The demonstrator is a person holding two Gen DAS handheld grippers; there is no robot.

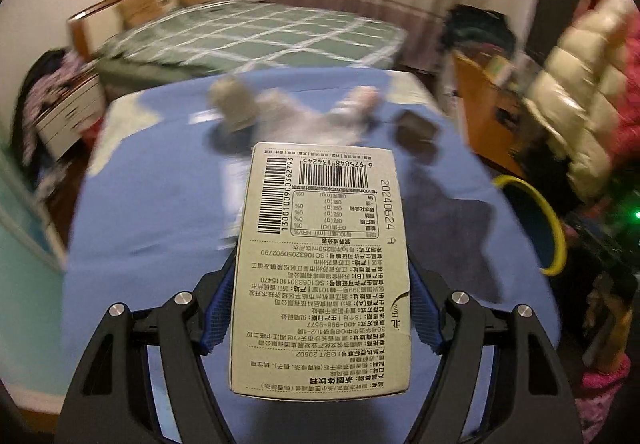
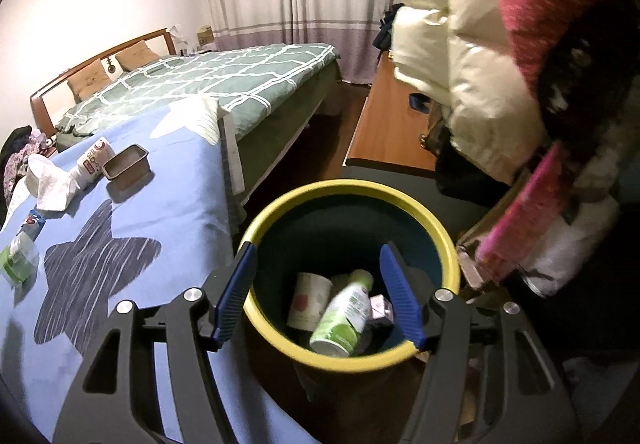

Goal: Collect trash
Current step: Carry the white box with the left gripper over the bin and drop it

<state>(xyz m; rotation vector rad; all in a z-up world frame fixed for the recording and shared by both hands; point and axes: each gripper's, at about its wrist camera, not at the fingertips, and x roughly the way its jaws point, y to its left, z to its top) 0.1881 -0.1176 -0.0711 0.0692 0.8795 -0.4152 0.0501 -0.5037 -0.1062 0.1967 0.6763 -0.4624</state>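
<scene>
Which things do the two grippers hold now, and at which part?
The left gripper holds a printed carton, clamped on its two long sides at the near half. The right gripper holds nothing.

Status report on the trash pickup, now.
Left gripper clamped on carton. Right gripper open, empty, above bin. Cups, tray, tissue remain on blue cloth.

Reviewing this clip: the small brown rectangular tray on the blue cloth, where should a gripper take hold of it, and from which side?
Probably best by one long rim of the brown tray, coming from above. It sits tilted with its open cavity facing up, so one finger can go inside and one outside the thin wall. The cup lies close on its left, so its right side looks freer.
</scene>
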